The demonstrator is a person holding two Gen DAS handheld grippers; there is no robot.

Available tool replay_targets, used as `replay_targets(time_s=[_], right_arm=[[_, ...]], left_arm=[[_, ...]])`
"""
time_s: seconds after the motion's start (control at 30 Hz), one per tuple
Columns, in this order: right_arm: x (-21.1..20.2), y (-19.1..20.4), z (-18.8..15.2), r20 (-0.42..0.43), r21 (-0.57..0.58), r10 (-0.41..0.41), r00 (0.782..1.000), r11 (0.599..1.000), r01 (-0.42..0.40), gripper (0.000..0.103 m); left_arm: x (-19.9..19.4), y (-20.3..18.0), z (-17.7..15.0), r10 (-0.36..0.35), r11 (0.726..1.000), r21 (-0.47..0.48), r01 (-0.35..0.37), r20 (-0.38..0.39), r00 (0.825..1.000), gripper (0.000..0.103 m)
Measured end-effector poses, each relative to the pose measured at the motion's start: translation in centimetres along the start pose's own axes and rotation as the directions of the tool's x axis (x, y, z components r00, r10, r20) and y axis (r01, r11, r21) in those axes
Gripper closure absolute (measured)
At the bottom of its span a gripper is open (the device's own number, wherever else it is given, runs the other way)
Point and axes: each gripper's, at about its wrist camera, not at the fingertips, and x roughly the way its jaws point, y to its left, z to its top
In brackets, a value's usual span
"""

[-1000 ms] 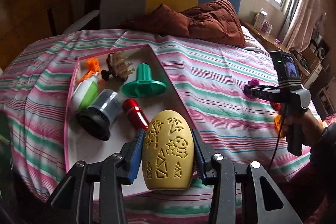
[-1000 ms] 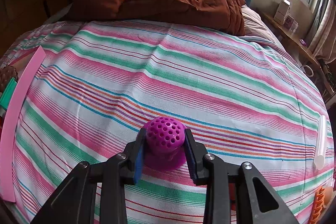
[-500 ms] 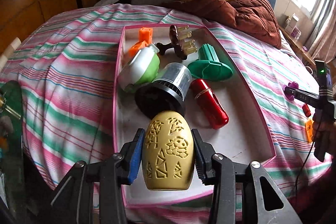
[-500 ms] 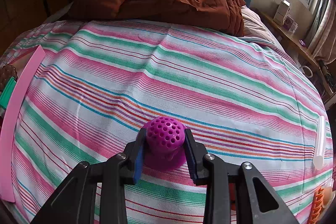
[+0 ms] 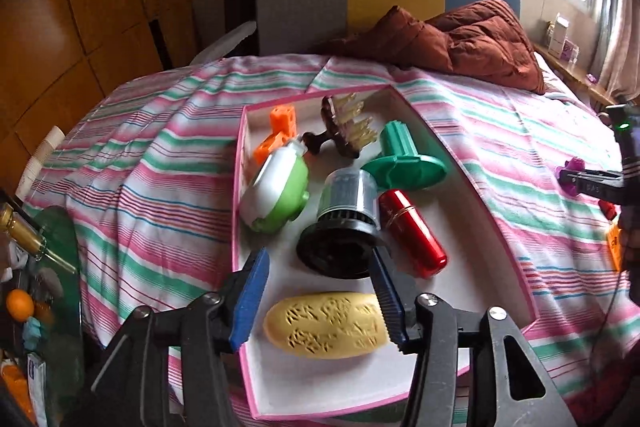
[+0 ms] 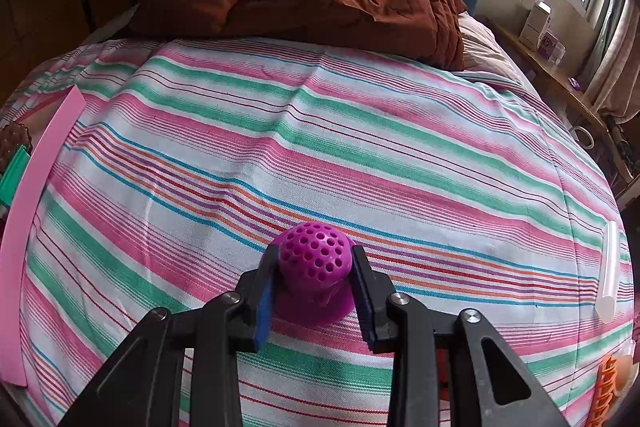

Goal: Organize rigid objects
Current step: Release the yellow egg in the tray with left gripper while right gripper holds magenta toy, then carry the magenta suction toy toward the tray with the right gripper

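The yellow egg-shaped piece (image 5: 326,325) is a smooth, rounded shell cut through with small openwork patterns — triangles and flower-like shapes. It lies on its side on the white floor of the pink-rimmed tray (image 5: 460,163), at the near end. The left claw (image 5: 316,301) has just been opening: its blue-padded jaws now stand spread to either side of the egg, the left pad clear of it and the right pad just beside its end, so the piece rests loose in the tray rather than pinched.

Beyond it in the tray lie a glossy red cylinder (image 5: 412,233), a clear ribbed cup on a black round base (image 5: 344,223), a green-and-white rounded case (image 5: 276,193), a green disc with a fluted stem (image 5: 402,159), an orange blocky part (image 5: 278,133) and a dark brown brush-like piece with pale bristles (image 5: 346,125). The tray sits on a bed covered in a pink, green and white striped sheet (image 5: 152,163), with a rumpled rust-brown quilt (image 5: 460,39) at the far end.

The right claw (image 6: 314,285) is pressed in on a magenta perforated dome (image 6: 314,257) — a matte ball full of round holes on a flared base — which sits on the striped sheet. A pale translucent stick (image 6: 608,271) lies well apart to the right.
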Motion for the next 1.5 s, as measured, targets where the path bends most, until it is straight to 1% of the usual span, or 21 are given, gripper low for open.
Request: replay_targets(time_s=[0.17,0.33,0.53,0.87,1.0,1.13,1.33,1.5], right_arm=[[-0.1,0.1,-0.1,0.007,0.003,-0.005,1.000,1.000,0.005,0.070],[0.0,0.1,-0.2,0.009,0.013,0.000,1.000,1.000,0.000,0.070],[0.0,0.0,-0.3,0.011,0.016,0.001,1.000,1.000,-0.001,0.070],[0.1,0.1,-0.5,0.013,0.007,-0.011,1.000,1.000,0.010,0.070],[-0.2,0.6,-0.6,-0.015,-0.001,-0.014,1.000,1.000,0.014,0.070],[-0.7,0.9,-1.0,-0.047,0.026,-0.006,0.999,1.000,0.007,0.070],[-2.0,2.7,-2.0,-0.098,0.024,0.025,0.995,0.999,-0.023,0.070],[-3.0,4.2,-2.9,-0.128,0.028,0.070,0.989,0.997,-0.067,0.070]], left_arm=[[-1.3,-1.3,0.1,-0.034,0.999,0.030,0.033,0.031,0.999,0.049],[-1.8,-2.1,-0.2,-0.055,0.998,0.030,0.054,0.027,0.998,0.049],[-1.5,-2.5,-0.7,-0.058,0.998,0.025,0.058,0.012,0.998,0.049],[-0.9,-2.0,-1.2,-0.062,0.998,0.001,0.062,-0.010,0.998,0.049],[-0.9,-1.7,-1.2,-0.069,0.998,-0.008,0.068,-0.006,0.998,0.049],[-1.1,-1.3,-1.3,-0.075,0.997,-0.019,0.075,0.000,0.997,0.049],[-1.5,-0.5,-1.5,-0.079,0.996,-0.039,0.079,0.012,0.997,0.049],[-2.0,-0.1,-1.6,-0.082,0.996,-0.044,0.083,0.026,0.996,0.049]])
